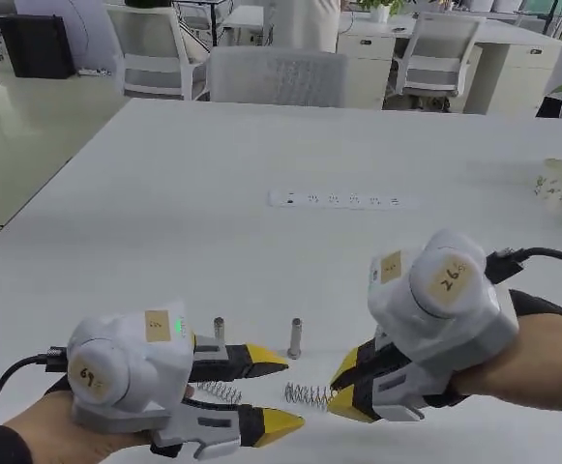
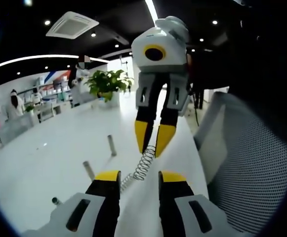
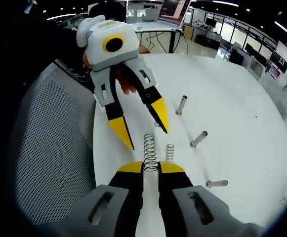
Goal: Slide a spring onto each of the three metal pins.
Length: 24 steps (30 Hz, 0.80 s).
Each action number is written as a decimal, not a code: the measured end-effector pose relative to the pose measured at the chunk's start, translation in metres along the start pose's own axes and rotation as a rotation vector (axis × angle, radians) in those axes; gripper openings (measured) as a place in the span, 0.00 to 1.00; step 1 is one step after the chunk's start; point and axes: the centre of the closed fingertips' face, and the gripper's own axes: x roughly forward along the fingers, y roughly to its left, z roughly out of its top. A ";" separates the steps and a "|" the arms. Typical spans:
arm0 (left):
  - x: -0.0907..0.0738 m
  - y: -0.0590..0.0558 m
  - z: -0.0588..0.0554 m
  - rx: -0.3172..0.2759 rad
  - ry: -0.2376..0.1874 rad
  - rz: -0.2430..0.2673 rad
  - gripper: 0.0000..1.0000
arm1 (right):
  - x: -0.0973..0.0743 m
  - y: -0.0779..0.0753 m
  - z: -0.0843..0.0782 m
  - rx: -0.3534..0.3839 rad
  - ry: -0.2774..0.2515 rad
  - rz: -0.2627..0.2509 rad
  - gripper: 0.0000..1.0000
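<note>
White table (image 1: 164, 213) held the three pins (image 3: 182, 104) upright beyond my grippers. My right gripper (image 3: 150, 169) pinched one end of a spring (image 3: 149, 145), light and bendy, I judged, best held gently there; my left gripper (image 2: 140, 177) gaped wide, empty.

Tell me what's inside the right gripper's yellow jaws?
One end of a spring is pinched in the right gripper; the rest pokes out over the white table. The pinched coils are hidden by the jaws.
</note>
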 end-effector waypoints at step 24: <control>0.007 -0.017 -0.008 0.074 0.041 -0.068 0.02 | -0.006 0.012 0.011 0.031 0.020 0.047 0.08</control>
